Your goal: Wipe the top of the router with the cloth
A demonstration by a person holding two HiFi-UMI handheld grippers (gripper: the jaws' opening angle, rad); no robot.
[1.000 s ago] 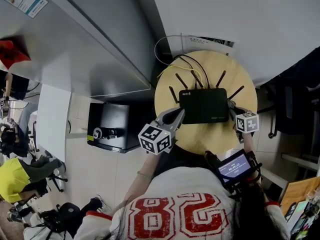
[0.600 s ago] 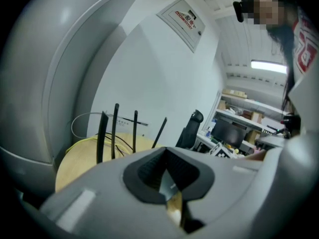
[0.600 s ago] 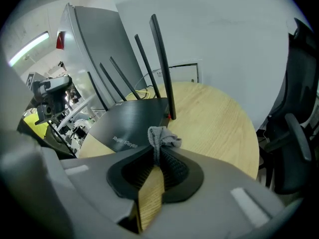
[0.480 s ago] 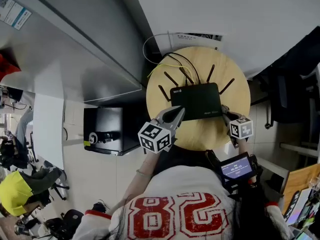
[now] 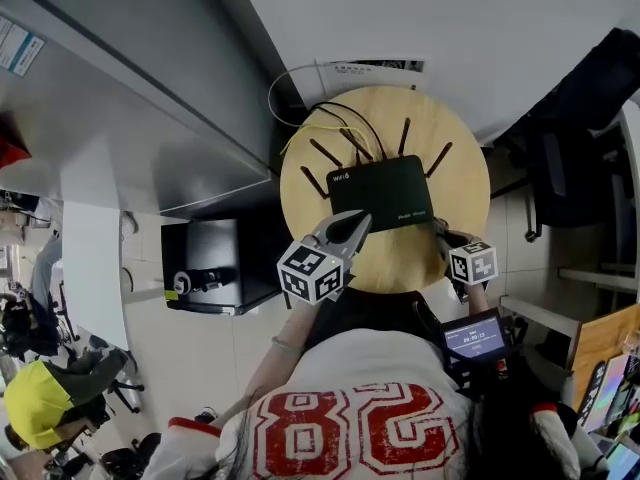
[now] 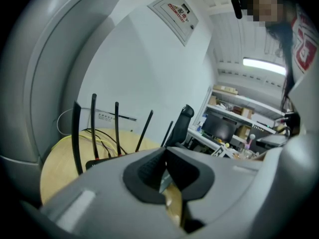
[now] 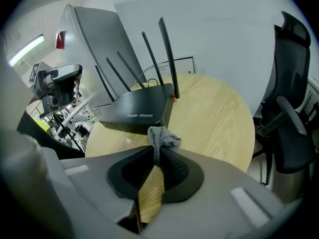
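Observation:
The black router with several upright antennas lies on the round wooden table. My right gripper is at the router's near right corner, shut on a small grey cloth that bunches out past its fingertips. In the right gripper view the cloth hangs just short of the router, above the table. My left gripper is shut with nothing in it, at the router's near left corner. The left gripper view shows its tips closed, with the antennas beyond.
Yellow and black cables trail off the table's far side. A black office chair stands to the right of the table. A grey cabinet and a black box are on the left. A small screen is by my right arm.
The head view has shifted, so the table and router sit higher and further left in it. The right gripper has drawn back a little from the router's corner. Both stay shut.

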